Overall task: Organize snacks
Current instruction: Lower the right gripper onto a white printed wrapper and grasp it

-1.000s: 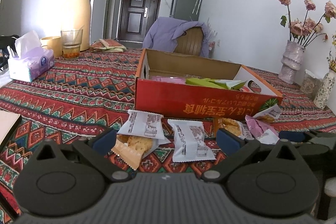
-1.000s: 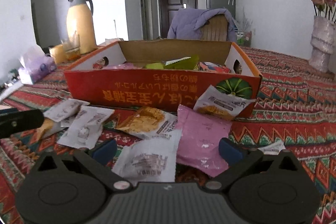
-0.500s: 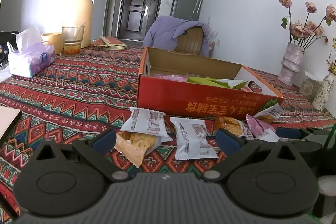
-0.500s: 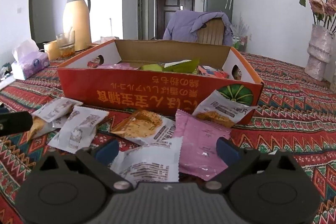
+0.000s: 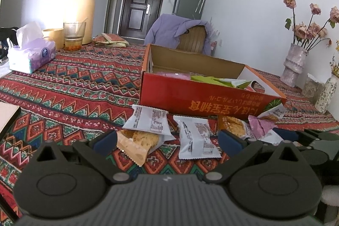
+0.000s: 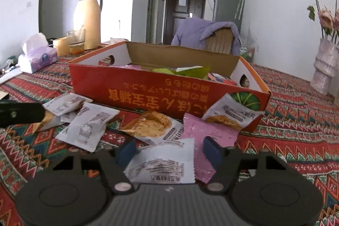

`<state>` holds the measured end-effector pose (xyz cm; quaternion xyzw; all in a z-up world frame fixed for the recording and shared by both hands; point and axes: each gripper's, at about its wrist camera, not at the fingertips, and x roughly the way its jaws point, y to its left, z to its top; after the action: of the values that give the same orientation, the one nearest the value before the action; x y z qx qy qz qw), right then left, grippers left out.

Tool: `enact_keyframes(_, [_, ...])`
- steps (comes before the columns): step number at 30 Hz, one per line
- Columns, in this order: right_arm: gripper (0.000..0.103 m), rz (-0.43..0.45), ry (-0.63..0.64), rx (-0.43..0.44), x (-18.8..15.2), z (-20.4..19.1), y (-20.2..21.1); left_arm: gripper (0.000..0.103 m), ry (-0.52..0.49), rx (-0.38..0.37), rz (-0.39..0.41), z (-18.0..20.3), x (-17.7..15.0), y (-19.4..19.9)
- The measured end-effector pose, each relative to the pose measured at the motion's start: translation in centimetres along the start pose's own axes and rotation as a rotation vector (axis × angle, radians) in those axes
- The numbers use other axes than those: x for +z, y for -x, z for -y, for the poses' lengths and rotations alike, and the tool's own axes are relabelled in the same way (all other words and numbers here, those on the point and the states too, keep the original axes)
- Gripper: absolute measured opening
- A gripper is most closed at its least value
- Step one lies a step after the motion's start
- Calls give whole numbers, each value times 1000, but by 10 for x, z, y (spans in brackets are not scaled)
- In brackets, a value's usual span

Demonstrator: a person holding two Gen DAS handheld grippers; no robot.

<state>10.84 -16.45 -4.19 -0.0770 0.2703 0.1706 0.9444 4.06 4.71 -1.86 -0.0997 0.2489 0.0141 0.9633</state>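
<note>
Between your right gripper's (image 6: 167, 149) closing jaws lay a white snack packet (image 6: 163, 164), before the red box (image 6: 169, 96) on the desk. Its pink neighbour (image 6: 209, 137) overlapped and might have been pinched too. Your left gripper (image 5: 167, 139) stood wide open, holding nothing.

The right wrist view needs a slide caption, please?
Right gripper fingers closing around a white snack packet before the red box.

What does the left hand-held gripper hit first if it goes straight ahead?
Probably the white snack packet lying between the left hand-held gripper's open fingers, then the red box; depth is uncertain.
</note>
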Motion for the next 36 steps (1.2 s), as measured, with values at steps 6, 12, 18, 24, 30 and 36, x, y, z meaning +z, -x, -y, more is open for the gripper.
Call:
enact_keyframes(6, [61,1,12,2,-2,0,4,103,-2,9,4,0,0,1])
enact_keyframes(12, [62,-6,36,62,-8,-3,17,103,11,19,0,-3,2,0])
enact_keyframes(18, [55,-1,95,61,-11,-12,19,103,-4,19,0,0,1,2])
enact_keyframes(24, [43,16,145,81,-13,-17,24,103,3,29,-8,-2,1,2])
enact_keyframes(30, [28,45,75,120,-11,-7,30,103,-1,40,-15,-3,2,2])
enact_keyframes(36, [25,117,-45,129,-4,15,45,103,3,66,-41,-9,6,-3])
